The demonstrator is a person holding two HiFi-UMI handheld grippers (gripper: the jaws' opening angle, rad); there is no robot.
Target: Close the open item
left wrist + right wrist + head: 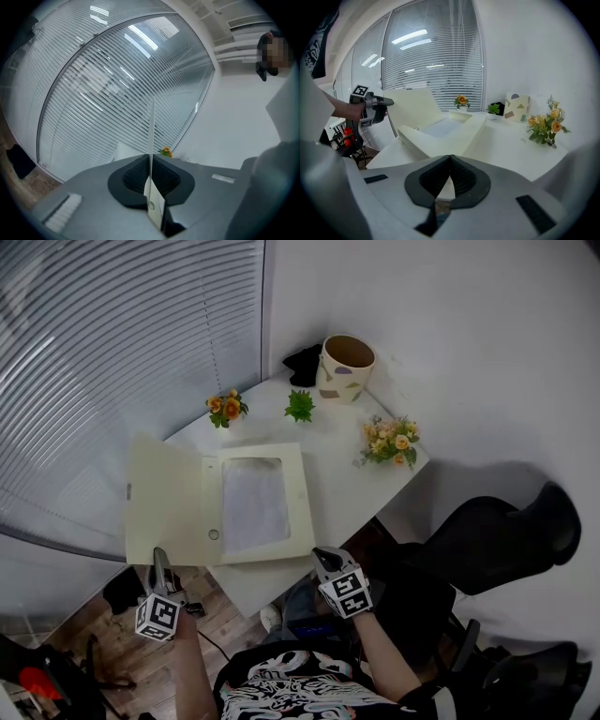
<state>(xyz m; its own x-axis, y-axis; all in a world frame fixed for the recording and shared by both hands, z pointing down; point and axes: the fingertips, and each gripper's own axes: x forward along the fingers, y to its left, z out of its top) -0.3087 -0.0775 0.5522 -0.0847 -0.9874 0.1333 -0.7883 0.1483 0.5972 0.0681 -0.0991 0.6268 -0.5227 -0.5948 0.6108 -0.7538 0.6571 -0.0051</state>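
File box (302, 512) lies open on the white table (347, 442), near the front-left corner, w/ a pale sheet (253, 504) inside the tray. Window blinds (112, 352) fill the left side; black chair (511, 535) at right. Box lid (164, 502) is swung out left past the table edge, tilted up in the right gripper view. Ceramic pot (345, 368) stands at the far end, yellow flower bunch (391, 441) by the right edge, orange flowers (227, 408) and a small green plant (300, 406) behind the box. Left gripper (161, 563) is clenched on the lid's near edge, seen edge-on btw its jaws. Right gripper (325, 557) is closed on nothing, just by the box's front-right corner.
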